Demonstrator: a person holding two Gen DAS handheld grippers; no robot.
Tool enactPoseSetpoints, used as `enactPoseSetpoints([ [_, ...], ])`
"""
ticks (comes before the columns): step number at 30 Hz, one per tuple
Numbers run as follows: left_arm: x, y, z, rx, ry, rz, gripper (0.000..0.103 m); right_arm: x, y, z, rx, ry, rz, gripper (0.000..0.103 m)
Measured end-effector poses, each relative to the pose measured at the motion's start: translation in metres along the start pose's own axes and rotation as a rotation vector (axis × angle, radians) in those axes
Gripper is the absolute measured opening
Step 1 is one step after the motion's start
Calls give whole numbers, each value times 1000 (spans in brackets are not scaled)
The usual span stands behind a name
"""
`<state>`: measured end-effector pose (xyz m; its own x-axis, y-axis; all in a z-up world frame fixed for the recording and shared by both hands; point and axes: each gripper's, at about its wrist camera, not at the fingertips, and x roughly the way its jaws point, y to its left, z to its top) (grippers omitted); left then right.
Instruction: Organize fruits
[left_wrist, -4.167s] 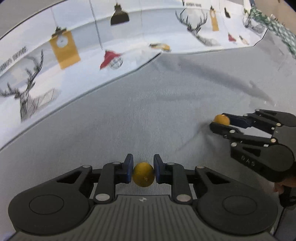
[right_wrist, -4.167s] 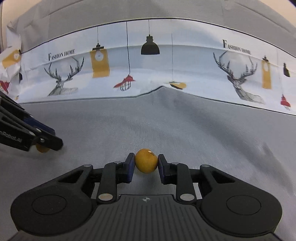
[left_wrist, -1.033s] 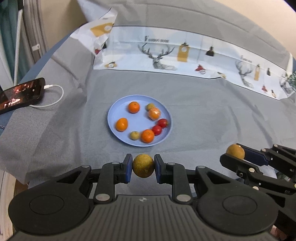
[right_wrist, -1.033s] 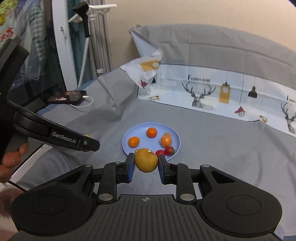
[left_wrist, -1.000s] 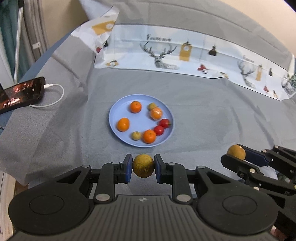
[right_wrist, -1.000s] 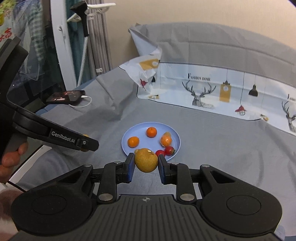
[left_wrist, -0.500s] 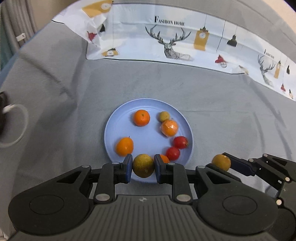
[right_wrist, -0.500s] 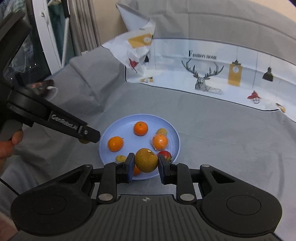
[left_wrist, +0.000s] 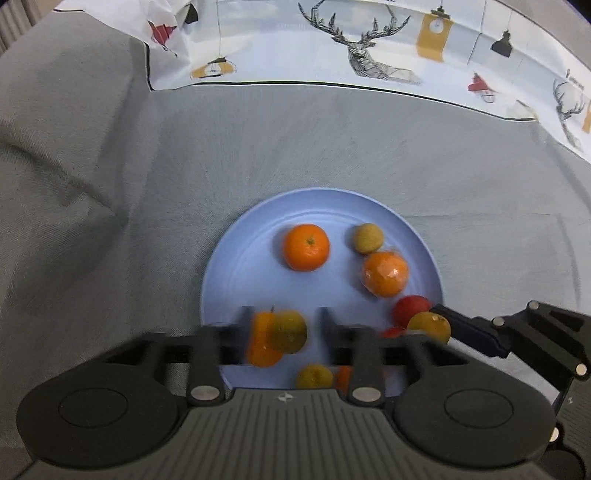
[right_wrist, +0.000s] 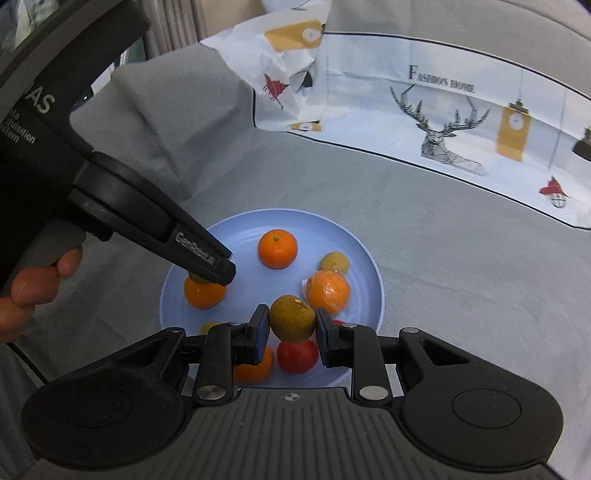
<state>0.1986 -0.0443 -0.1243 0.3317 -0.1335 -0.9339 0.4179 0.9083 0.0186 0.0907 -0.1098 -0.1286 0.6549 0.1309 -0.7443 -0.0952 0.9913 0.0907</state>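
Both grippers hang over the blue plate (left_wrist: 236, 266) on the grey cloth (left_wrist: 110, 184): the left gripper (left_wrist: 284, 332) has just been opening, its blurred greenish fruit (left_wrist: 290, 331) seemingly loose between them, while the right gripper (right_wrist: 290, 326) clamps a brownish fruit (right_wrist: 291, 317).

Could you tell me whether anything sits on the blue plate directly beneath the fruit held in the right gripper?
Yes. The right gripper holds a greenish-brown fruit over the blue plate, and a red tomato lies directly below it, with an orange beside. Bare plate shows further in, near the centre.
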Motion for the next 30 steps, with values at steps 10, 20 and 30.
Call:
enactPoseSetpoints([
  [10, -49, 2, -31, -38, -18, 43, 103, -31, 6, -8, 64, 37, -40, 90],
  [20, -121, -6, -103, -65, -70, 83, 103, -115, 37, -46, 129, -45, -98, 101],
  [30, -165, -16, -146, -65, -158, 98, 103, -164, 61, -67, 65, -155, -156, 102],
])
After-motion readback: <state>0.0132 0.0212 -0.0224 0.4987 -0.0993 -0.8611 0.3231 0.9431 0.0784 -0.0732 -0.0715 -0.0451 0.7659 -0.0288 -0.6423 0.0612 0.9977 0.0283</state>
